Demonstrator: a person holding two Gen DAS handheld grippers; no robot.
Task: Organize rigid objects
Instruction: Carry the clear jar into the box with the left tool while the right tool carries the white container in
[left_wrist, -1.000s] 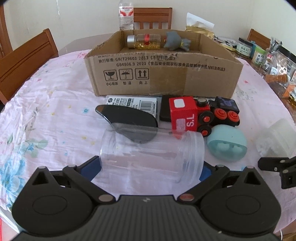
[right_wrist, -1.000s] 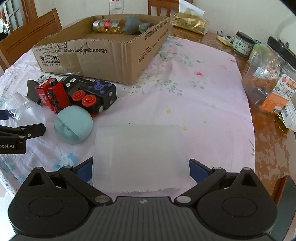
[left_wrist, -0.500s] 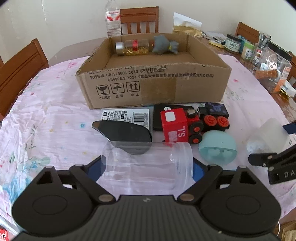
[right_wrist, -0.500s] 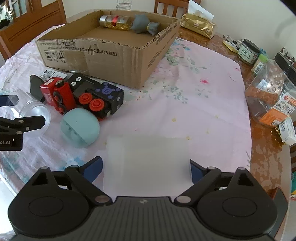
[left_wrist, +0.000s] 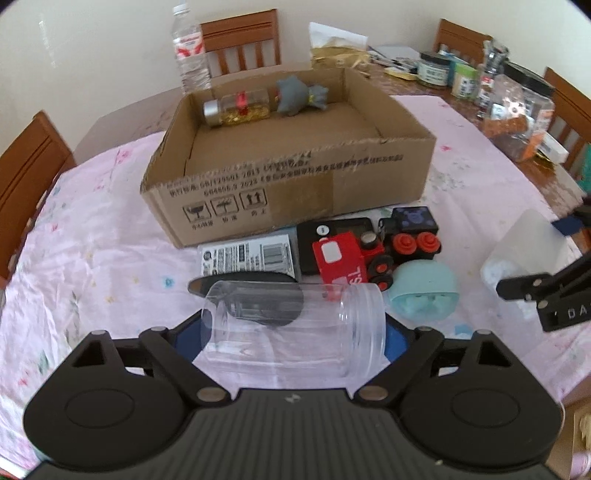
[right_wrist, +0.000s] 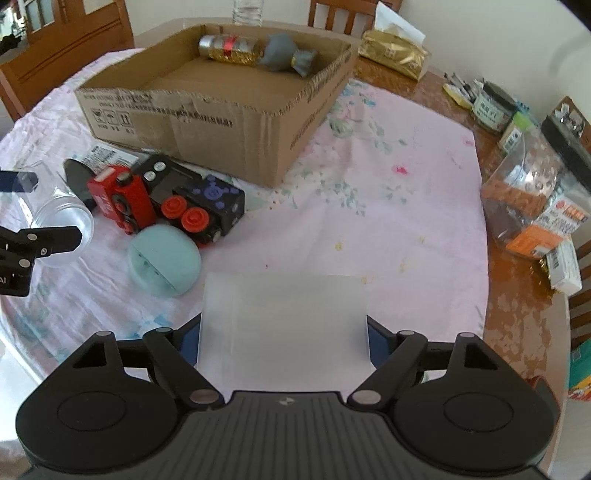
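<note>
My left gripper (left_wrist: 293, 332) is shut on a clear plastic jar (left_wrist: 291, 328), held sideways above the table. My right gripper (right_wrist: 282, 328) is shut on a frosted white plastic box (right_wrist: 284, 317), also lifted. The cardboard box (left_wrist: 295, 177) stands ahead and holds a glitter bottle (left_wrist: 238, 109) and a grey plush toy (left_wrist: 299, 94). On the cloth in front of it lie a red toy train (left_wrist: 347, 258), a black wagon with red wheels (left_wrist: 412, 229), a teal round case (left_wrist: 424, 291), a black curved piece (left_wrist: 243, 284) and a labelled packet (left_wrist: 245, 254).
A water bottle (left_wrist: 190, 51) stands behind the box. Jars and food packets (right_wrist: 532, 184) crowd the bare wooden table at the right. A gold tissue pack (right_wrist: 393, 55) lies beyond the box. Wooden chairs (left_wrist: 22, 177) ring the table.
Both grippers have risen with their loads, so the view looks down more into the cardboard box. The items on the cloth have not moved.
</note>
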